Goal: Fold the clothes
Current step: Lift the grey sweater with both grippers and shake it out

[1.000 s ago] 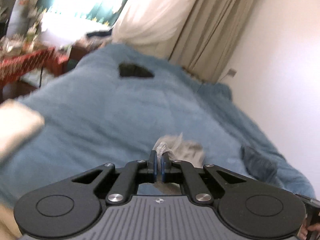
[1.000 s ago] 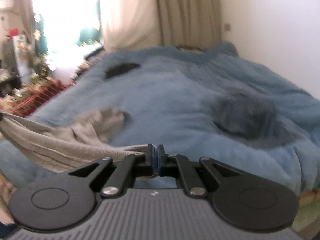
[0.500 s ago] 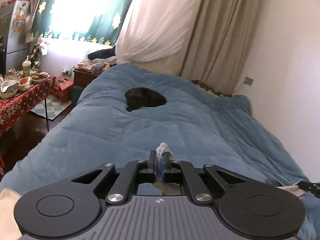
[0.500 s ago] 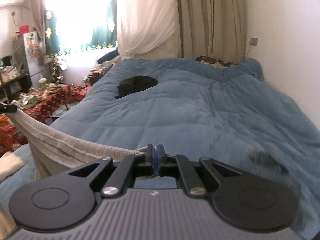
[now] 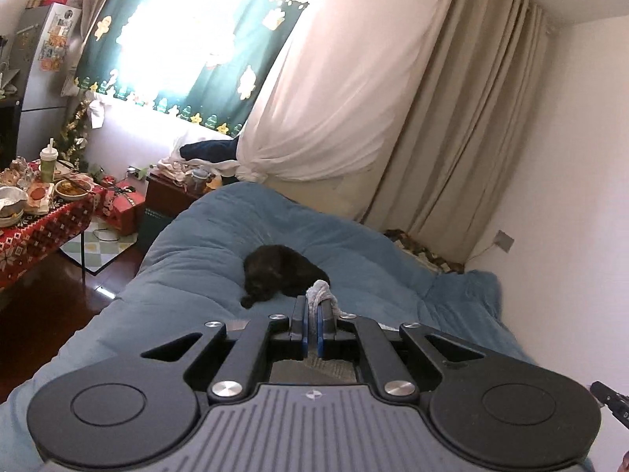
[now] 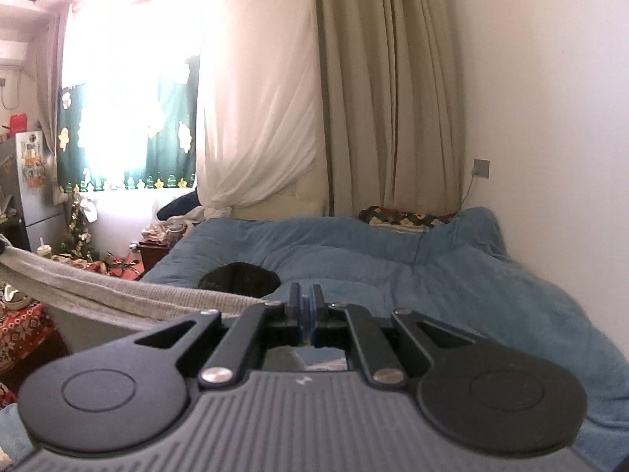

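- Left gripper [image 5: 313,306] clenched on a bunched corner of the grey cloth [image 5: 320,293].
- Right gripper [image 6: 306,306] clamped on the cloth's other end, fabric stretched leftward.
- Below: blue bed [image 6: 432,275], black cat [image 5: 283,271].

Ribbed grey knit garment [image 6: 118,295]; plush blue duvet [image 6: 393,271].

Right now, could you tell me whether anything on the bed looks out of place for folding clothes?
Yes: a black furry animal, apparently a curled-up cat, lies mid-bed on the blue quilted duvet, beyond the grey knitted garment stretched between the claws. It occupies space where the garment might be laid.
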